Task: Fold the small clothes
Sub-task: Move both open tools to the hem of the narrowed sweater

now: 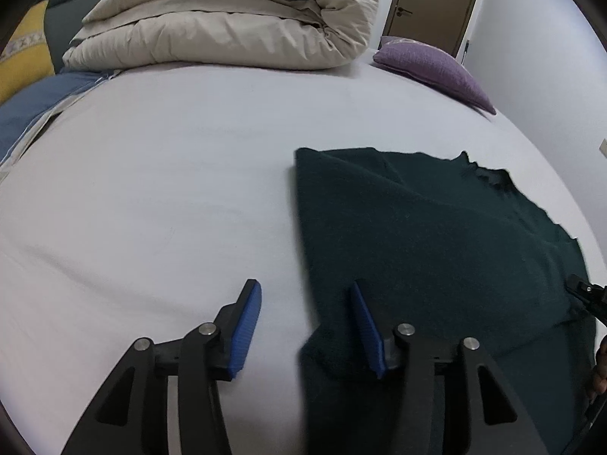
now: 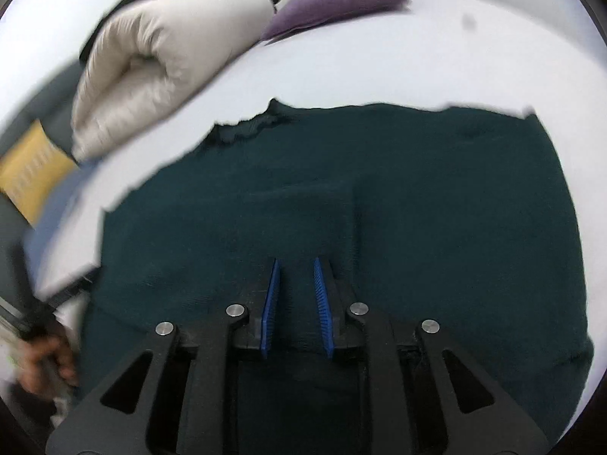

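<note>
A: Item one, far left?
B: Yellow cushion (image 1: 22,60), at the bed's head end. Beside it, a blue cloth (image 1: 34,113) along the sheet's edge.

A: Next?
B: Duvet (image 1: 235,19), beige, rolled, lying on the white sheet (image 1: 151,189). To its right, a purple pillow (image 1: 436,68); behind that, a brown door (image 1: 436,0).

A: The garment?
B: Sweater (image 1: 436,246), dark green, spread flat on the sheet, right of centre in the left view. It fills most of the right view.

A: Left gripper (image 1: 303,330)?
B: Fingers wide apart, holding nothing. It straddles the sweater's left edge: one blue pad (image 1: 244,331) over bare sheet, the other over the knit.

A: Right gripper (image 2: 296,305)?
B: Fingers partly open, a narrow gap between pads (image 2: 270,307), nothing pinched. It hovers over the sweater's near part. That view is blurred.
</note>
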`<state>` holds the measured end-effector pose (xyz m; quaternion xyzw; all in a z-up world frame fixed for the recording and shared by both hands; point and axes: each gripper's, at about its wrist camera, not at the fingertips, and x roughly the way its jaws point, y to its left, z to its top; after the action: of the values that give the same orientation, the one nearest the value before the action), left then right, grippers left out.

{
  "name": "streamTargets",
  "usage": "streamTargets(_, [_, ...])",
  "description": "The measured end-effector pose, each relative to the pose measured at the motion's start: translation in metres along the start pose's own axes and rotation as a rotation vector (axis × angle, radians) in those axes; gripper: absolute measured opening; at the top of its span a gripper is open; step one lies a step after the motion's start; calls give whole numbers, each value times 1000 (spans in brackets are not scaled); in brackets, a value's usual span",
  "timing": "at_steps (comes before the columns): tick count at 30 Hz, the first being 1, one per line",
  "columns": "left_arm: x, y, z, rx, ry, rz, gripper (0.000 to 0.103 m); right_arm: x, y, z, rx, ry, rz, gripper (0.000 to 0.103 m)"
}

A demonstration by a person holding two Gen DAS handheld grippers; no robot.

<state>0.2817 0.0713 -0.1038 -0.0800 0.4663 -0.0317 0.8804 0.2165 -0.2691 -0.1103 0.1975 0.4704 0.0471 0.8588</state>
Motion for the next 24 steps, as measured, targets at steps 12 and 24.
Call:
streamTargets(12, [-126,44,-115,-148,111,-223,69,-200,-30,-123,108,-150,62,72])
streamTargets(24, [-164,44,-207,-225,275,-399,67,-258,-115,-268,347,-41,64,72])
